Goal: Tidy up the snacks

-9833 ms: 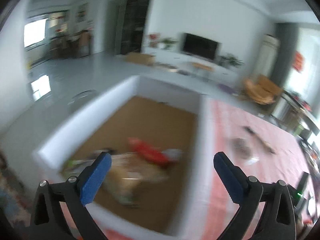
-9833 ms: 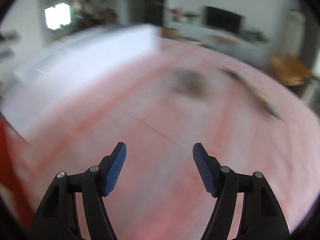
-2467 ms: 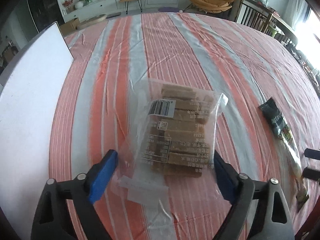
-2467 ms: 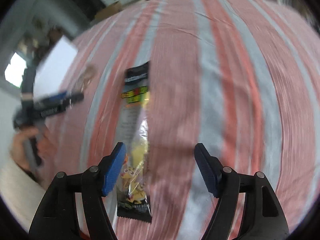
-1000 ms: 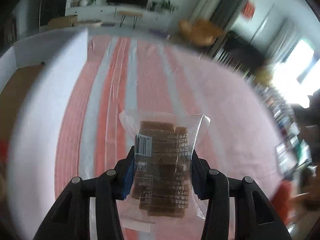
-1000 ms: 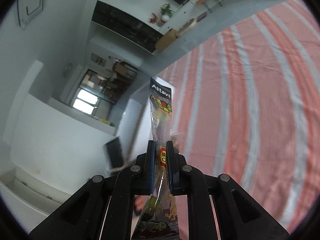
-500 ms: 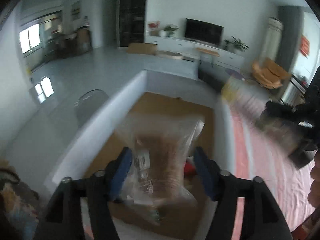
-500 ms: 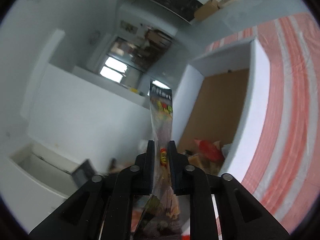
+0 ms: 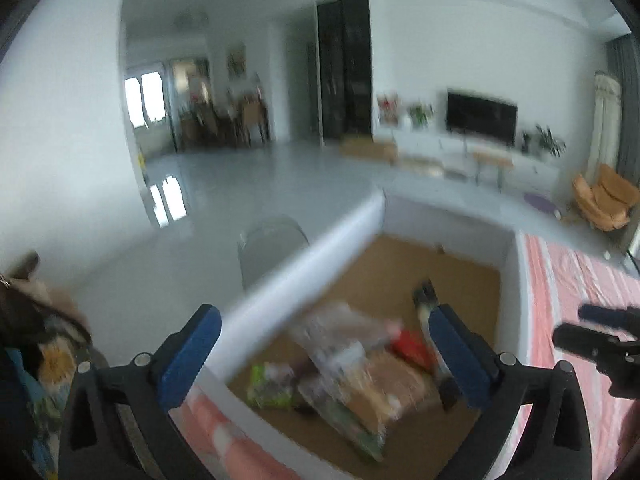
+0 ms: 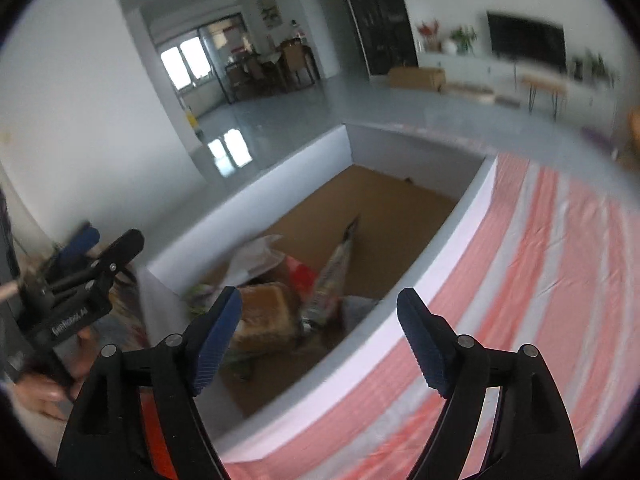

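1. Holding our left gripper point(image 9: 324, 354) spread wide with nothing between its blue pads point(image 9: 190, 362), we hover it over the near end of the white box point(image 9: 510, 280).
2. We hold our right gripper point(image 10: 320, 336) just as wide and just as empty, above the box's long wall beside the striped tablecloth point(image 10: 540, 272).
3. Below the left gripper, the clear bag of brown biscuits point(image 9: 360, 372) lies tilted on the heap of snacks at the near end of the box's brown floor.
4. Beside it we see a red packet point(image 9: 410, 346) and a green packet point(image 9: 268, 386); blur hides their print.
5. From the right wrist view, the long narrow candy packet point(image 10: 334, 276) lies inside the box, leaning across the heap next to the biscuits, its dark tip pointing toward the far wall.
6. Our left gripper also shows at the left edge of that view, outside the box's near corner.
7. Beyond the box we see a grey floor and a television point(image 9: 480, 118) on the far wall.
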`<state>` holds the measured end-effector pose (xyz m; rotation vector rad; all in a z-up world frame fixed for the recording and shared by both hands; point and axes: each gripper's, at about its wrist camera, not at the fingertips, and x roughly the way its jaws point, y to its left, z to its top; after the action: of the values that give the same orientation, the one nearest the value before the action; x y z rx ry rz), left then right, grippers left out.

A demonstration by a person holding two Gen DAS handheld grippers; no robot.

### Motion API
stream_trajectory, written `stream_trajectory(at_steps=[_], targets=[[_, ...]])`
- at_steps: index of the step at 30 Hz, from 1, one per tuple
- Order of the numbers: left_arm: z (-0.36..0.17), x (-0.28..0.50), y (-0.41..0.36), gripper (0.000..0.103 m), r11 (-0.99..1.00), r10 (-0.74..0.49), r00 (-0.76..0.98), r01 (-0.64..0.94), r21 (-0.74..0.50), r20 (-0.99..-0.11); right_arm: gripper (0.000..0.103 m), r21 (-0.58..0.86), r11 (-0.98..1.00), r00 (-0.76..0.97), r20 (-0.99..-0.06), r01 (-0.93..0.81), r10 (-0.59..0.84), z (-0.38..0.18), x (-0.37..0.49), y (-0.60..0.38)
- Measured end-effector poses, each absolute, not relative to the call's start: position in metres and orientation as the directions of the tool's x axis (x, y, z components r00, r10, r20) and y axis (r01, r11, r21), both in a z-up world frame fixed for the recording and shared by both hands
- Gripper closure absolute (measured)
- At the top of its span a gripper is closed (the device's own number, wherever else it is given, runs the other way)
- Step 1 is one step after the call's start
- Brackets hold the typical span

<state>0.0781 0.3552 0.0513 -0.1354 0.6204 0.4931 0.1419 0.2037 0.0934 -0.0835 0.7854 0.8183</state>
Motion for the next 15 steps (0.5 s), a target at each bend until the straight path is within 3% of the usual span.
stream_trajectory(at_steps=[4, 15], targets=[[0.035, 0.085, 0.342, 0.000, 0.875, 0.426, 0.657, -0.473, 0.099, -0.622, 0.020, 0.132, 0.718, 0.454, -0.693, -0.683, 0.559, 0.094, 0.133, 0.208], [0.034, 0.077, 0.346, 0.000, 0.868, 0.426, 0.643, -0.489, 0.087, -0.637, 0.020, 0.066, 0.719, 0.447, -0.744, -0.692, 0.498, 0.082, 0.130, 0.222]])
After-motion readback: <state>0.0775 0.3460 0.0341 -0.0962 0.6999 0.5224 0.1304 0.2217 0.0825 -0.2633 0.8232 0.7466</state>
